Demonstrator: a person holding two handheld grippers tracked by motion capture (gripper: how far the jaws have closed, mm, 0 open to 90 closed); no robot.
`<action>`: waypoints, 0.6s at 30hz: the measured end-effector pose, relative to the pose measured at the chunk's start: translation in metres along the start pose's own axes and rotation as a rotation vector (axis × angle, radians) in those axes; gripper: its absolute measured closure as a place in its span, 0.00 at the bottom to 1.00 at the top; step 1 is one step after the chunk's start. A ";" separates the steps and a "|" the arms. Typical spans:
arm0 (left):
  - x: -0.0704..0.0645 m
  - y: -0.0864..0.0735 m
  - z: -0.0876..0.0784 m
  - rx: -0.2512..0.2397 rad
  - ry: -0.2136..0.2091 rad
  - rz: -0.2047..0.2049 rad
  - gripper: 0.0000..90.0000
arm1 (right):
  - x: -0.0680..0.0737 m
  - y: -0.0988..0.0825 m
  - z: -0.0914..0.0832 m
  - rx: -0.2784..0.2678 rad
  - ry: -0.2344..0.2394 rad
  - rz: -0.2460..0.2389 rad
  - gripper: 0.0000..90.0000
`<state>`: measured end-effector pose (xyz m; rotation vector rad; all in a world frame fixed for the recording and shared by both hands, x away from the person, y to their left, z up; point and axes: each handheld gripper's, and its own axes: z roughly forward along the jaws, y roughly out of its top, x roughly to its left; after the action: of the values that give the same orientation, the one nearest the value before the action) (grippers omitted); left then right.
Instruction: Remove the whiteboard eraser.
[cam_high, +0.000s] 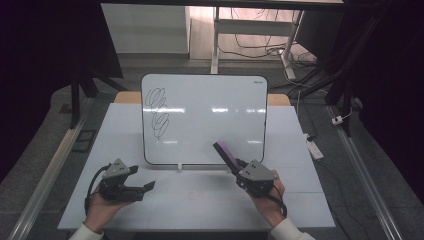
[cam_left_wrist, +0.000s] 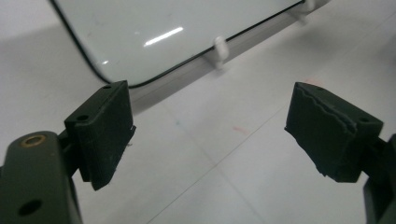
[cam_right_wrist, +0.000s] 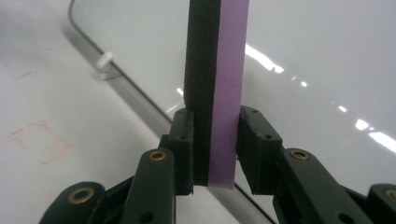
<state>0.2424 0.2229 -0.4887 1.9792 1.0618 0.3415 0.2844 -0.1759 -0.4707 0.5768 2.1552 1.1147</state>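
Observation:
A whiteboard (cam_high: 210, 115) lies on the white table (cam_high: 200, 200), with black looping scribbles (cam_high: 157, 112) down its left side. My right gripper (cam_high: 239, 170) is shut on an eraser (cam_high: 226, 154) with a purple back and black felt, which slants up and left over the board's lower edge. In the right gripper view the eraser (cam_right_wrist: 217, 56) stands upright between the pads of the right gripper (cam_right_wrist: 215, 135), above the board (cam_right_wrist: 317, 56). My left gripper (cam_high: 150, 186) rests low at the table's front left, pointing right. Its jaws (cam_left_wrist: 210, 126) stand open with nothing between them, near the board's bottom left corner (cam_left_wrist: 154, 32).
A small white clip (cam_high: 178, 166) sticks out under the board's lower edge. Faint red marks (cam_right_wrist: 39, 140) stain the table. Beyond the table are desk legs and cables on the floor, and a power strip (cam_high: 314, 147) lies to the right.

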 end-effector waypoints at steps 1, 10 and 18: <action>-0.001 0.003 0.000 -0.003 -0.007 0.003 0.18 | 0.006 0.000 0.003 -0.001 0.021 -0.015 0.75; -0.017 0.034 0.010 -0.023 -0.144 0.015 0.19 | 0.027 -0.002 0.012 -0.011 0.094 -0.090 0.75; -0.034 0.059 0.029 -0.003 -0.209 0.057 0.19 | 0.045 -0.001 0.017 -0.017 0.140 -0.147 0.75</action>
<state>0.2715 0.1639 -0.4551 1.9958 0.8735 0.1617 0.2650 -0.1385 -0.4942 0.3350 2.2642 1.1212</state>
